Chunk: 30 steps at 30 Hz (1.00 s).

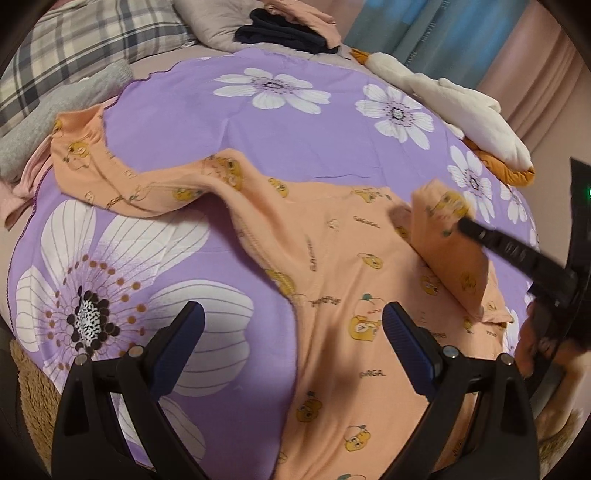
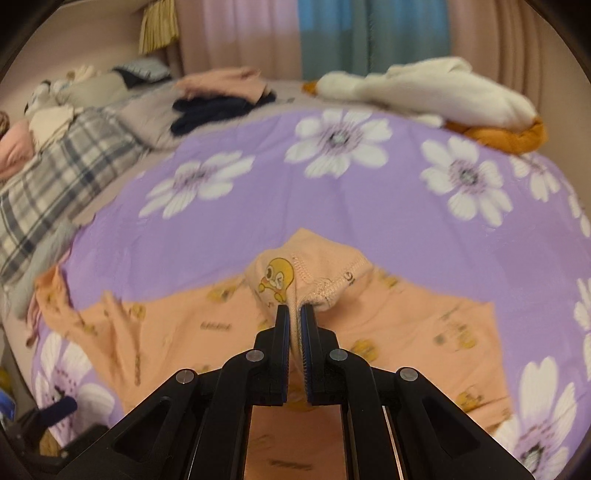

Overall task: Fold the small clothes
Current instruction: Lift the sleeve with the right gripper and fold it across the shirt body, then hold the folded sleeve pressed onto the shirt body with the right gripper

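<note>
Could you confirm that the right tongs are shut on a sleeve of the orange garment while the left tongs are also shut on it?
Not quite: the left tongs are open and hold nothing, hovering above the orange garment, as the left wrist view shows. The rest stands: the right tongs are shut on a sleeve of that garment.

The bed (image 1: 155,66) carries a purple floral sheet (image 1: 184,122). On the sheet lies an orange printed garment (image 1: 332,258). Beside the sheet rest a plaid pillow (image 1: 74,48), dark folded clothes (image 1: 280,33) and a white plush toy (image 1: 461,110).
</note>
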{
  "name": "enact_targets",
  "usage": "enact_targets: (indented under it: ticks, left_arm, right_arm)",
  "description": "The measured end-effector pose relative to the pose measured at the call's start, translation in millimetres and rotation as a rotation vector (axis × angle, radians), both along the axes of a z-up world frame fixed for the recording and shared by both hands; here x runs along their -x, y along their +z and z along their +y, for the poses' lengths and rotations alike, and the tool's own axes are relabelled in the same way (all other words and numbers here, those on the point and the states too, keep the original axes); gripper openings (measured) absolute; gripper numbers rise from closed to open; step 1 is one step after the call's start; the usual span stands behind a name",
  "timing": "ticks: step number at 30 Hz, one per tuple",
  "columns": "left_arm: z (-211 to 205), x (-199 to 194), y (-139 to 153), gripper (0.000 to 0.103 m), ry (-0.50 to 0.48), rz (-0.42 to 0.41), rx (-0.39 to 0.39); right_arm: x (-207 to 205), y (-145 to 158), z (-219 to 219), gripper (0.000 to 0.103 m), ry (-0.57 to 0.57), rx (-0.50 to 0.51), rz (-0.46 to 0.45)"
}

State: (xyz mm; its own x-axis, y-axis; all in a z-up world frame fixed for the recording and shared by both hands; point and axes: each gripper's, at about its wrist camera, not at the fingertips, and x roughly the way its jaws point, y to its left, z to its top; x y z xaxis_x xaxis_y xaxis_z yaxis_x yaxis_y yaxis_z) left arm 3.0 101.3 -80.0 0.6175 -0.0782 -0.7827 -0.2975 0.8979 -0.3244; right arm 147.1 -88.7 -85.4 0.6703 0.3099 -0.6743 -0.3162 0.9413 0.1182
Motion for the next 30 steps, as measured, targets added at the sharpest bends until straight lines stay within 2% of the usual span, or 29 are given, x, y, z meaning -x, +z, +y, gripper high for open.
enact_targets:
  ticks: [6,13,30]
  left_arm:
    - [1,0,-5,0.097,-0.013,0.007,0.017]
    - [10,2,-5,0.097,-0.006,-0.003,0.038]
    - [15,-2,-15,0.097,-0.006,0.004,0.079]
  right_arm:
    - [6,-29,19,0.007,0.027,-0.009,0.095]
    - [6,-50,31,0.007,0.014,0.019,0.153]
    - [7,-58,28,0.007,0.006,-0.004,0.161]
